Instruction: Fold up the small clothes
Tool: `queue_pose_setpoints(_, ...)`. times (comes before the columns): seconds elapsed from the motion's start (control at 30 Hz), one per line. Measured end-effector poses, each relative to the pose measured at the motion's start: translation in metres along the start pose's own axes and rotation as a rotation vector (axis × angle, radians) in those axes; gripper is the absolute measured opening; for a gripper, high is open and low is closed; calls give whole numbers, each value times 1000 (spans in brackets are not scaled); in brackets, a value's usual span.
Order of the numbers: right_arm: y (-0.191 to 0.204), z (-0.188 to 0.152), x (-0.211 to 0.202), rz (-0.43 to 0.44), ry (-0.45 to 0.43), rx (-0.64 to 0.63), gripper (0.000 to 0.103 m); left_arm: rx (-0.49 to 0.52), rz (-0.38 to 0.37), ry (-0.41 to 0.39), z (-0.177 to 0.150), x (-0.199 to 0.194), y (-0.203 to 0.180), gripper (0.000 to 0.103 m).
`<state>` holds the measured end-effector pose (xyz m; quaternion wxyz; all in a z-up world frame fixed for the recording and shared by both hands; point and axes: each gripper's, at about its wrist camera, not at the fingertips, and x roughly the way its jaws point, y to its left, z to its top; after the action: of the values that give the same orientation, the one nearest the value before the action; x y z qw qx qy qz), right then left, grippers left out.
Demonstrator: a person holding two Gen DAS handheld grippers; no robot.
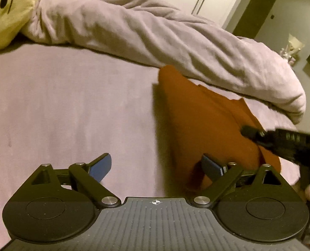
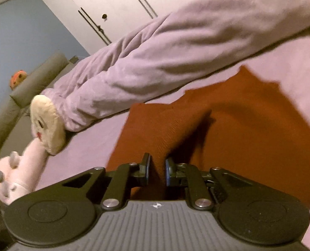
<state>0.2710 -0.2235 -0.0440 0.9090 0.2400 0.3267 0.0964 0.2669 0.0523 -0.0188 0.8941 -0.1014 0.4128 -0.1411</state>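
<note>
Barely begun: right gripper [image 2: 156, 171] pinching the near edge of the rust cloth [image 2: 228, 129], unfolded on the bed [image 1: 71, 104], left gripper [image 1: 158, 167] spread, empty.

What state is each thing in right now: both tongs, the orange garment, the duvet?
Left tongs: open wide, holding nothing, right pad at the garment's edge.
Right tongs: shut on a pinched ridge of the orange garment.
Orange garment: on the bed sheet, lifted into a fold at the grip, not yet folded flat.
Duvet: bunched in a roll beyond the garment.
</note>
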Motion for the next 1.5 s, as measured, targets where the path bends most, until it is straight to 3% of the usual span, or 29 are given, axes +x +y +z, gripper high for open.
queue_pose_setpoints(0.03, -2, -1, -1, -41, -8, -24, 6, 1, 10, 6, 1, 7, -1, 96)
queue_pose_setpoints(0.07, -6, -2, -1, -83, -2, -39, 6, 1, 11, 15, 2, 14, -2, 96)
queue_pose_setpoints(0.17, -23, -6, 6, -90, 56, 0, 5, -12, 2, 52, 3, 30, -3, 97)
queue_pose_setpoints(0.27, -34, -7, -2, -35, 48, 43, 9, -4, 0, 51, 4, 31, -3, 97)
queue_pose_setpoints(0.33, -47, -6, -6, 12, 59, 119, 32, -1, 0, 52, 3, 30, -2, 97)
queue_pose_setpoints(0.37, -53, -7, -7, 28, 65, 154, 34, -3, 0, 55, 3, 30, -2, 97)
queue_pose_setpoints(0.67, -78, -16, 14, 204, 129, 380, 37, -14, 1, 59, 3, 31, -2, 97)
queue_pose_setpoints(0.8, -72, -15, 32, 264, 136, 433, 50, -15, 4, 60, 4, 32, -2, 97)
queue_pose_setpoints(0.87, -65, -9, 38, 271, 136, 428, 51, -17, 9, 61, 3, 32, -2, 97)
queue_pose_setpoints(0.97, -47, 2, 47, 258, 149, 354, 48, -25, 15, 63, 3, 32, -2, 97)
queue_pose_setpoints(1.0, -37, 7, 49, 228, 147, 296, 30, -25, 21, 62, 3, 30, -3, 97)
queue_pose_setpoints(1.03, -29, 11, 50, 193, 144, 238, 21, -25, 20, 60, 3, 28, -3, 97)
queue_pose_setpoints(1.17, 27, 30, 37, 15, 69, -158, 18, -1, -11, 47, 0, 15, -8, 97)
queue_pose_setpoints(1.3, 64, 39, 2, -140, -122, -525, 18, 61, -27, 58, -7, 12, -26, 97)
queue_pose_setpoints(1.37, 58, 44, -11, -202, -184, -554, 18, 84, -50, 80, -11, 17, -37, 97)
queue_pose_setpoints(1.5, 20, 45, -19, -359, -196, -553, 18, 134, -54, 123, -20, 28, -56, 97)
